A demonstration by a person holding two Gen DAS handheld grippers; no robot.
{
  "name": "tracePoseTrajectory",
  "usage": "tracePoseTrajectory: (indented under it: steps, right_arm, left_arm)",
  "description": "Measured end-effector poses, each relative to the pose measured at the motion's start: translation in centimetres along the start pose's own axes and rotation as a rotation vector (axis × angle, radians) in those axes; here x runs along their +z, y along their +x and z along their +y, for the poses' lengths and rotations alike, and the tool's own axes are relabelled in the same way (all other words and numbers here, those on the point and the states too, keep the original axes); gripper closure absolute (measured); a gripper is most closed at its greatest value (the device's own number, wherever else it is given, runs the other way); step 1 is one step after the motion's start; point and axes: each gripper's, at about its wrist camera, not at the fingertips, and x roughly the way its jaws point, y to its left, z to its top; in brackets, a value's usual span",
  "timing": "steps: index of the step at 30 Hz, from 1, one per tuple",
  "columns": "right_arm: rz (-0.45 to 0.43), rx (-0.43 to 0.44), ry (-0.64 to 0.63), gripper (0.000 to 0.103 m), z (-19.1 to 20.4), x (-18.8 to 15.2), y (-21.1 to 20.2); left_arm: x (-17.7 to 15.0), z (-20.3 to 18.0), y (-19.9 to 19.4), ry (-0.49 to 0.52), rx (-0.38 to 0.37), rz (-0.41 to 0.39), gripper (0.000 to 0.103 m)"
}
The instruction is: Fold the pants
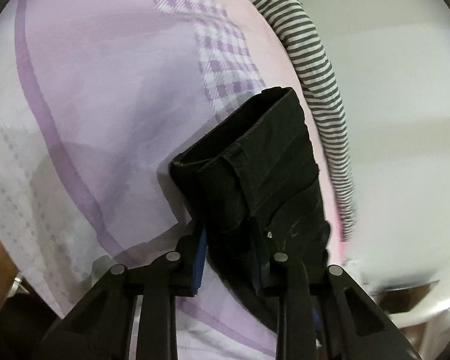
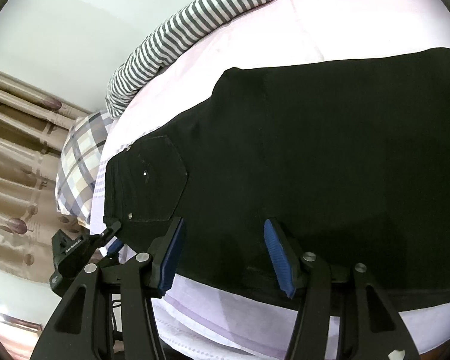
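Observation:
Black pants (image 2: 300, 156) lie folded lengthwise on a bed, back pocket up, waistband at the left. My left gripper (image 1: 229, 240) is shut on the waistband end of the pants (image 1: 255, 165), which bunches up between its blue pads. It also shows in the right wrist view (image 2: 112, 235) at the waistband corner. My right gripper (image 2: 223, 246) is open, its blue-padded fingers (image 2: 277, 255) hovering over the near edge of the pants, holding nothing.
The bed has a lilac and pink sheet (image 1: 105, 105) with checked patches. A grey-and-white striped blanket (image 2: 195, 30) lies along the far edge. A plaid pillow (image 2: 81, 162) sits at the left. Beige curtains (image 2: 12, 150) hang beyond.

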Motion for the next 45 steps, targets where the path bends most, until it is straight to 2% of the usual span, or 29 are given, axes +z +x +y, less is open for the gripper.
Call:
tracePoseTrajectory:
  steps: [2,4,9,15,19,21,24,27,28,30,33,36,37,39,41,42,45]
  right_arm:
    - [-0.007,-0.020,-0.007,0.050,0.1,0.0,-0.2]
    - [-0.022,-0.049,-0.030,0.049,0.4,0.0,-0.5]
    - [-0.041,-0.146,-0.083,0.046,0.5,0.3,-1.2]
    - [-0.079,-0.151,-0.069,0.046,-0.7,0.8,-3.7]
    - [-0.129,-0.138,-0.046,0.044,-2.4,1.1,-6.2]
    - [-0.160,-0.124,-0.015,0.042,-3.8,1.3,-7.8]
    - [-0.186,-0.065,0.048,0.041,-6.1,1.6,-9.5]
    - [-0.197,-0.020,0.114,0.041,-8.2,2.0,-10.5]
    - [-0.204,-0.020,0.127,0.041,-8.8,2.1,-10.8]
    - [-0.216,-0.029,0.138,0.041,-9.6,2.1,-11.2]
    - [-0.221,-0.023,0.165,0.041,-10.7,2.4,-11.1]
    - [-0.212,0.011,0.200,0.041,-11.7,2.4,-10.6]
    - [-0.207,0.019,0.206,0.041,-11.9,2.4,-10.4]
    - [-0.188,0.033,0.218,0.041,-12.5,2.6,-9.7]
    - [-0.168,0.051,0.235,0.041,-13.2,2.6,-9.2]
    - [-0.159,0.066,0.245,0.041,-13.6,2.7,-8.8]
    - [-0.143,0.092,0.261,0.041,-14.0,2.7,-8.3]
  left_arm:
    - [-0.5,-1.8,-0.5,0.080,0.061,-0.032,0.081]
    - [-0.8,-3.3,-1.0,0.149,0.092,-0.056,0.082]
    - [-1.4,-8.4,-2.2,0.309,0.094,-0.101,0.085]
    - [-2.2,-14.7,-1.4,0.458,0.111,-0.102,0.087]
    - [-4.4,-19.4,-0.7,0.593,0.072,-0.089,0.088]
    - [-6.3,-22.0,0.0,0.670,0.018,-0.053,0.089]
    - [-9.1,-24.8,1.4,0.760,-0.022,0.001,0.089]
    - [-12.5,-26.9,3.2,0.846,-0.062,0.084,0.093]
    - [-14.0,-27.5,4.2,0.881,-0.088,0.141,0.093]
    - [-16.2,-28.3,5.4,0.933,-0.078,0.185,0.093]
    - [-20.3,-28.4,8.8,1.052,-0.033,0.303,0.092]
    - [-22.0,-27.3,12.4,1.046,0.029,0.473,0.091]
    - [-22.2,-27.0,13.2,1.038,0.044,0.502,0.090]
    - [-22.2,-27.0,13.5,1.022,0.040,0.520,0.089]
    - [-22.1,-27.4,12.7,1.036,0.020,0.503,0.089]
    - [-22.1,-27.5,12.4,1.050,0.013,0.499,0.086]
    - [-21.0,-27.3,10.2,1.053,-0.083,0.492,0.082]
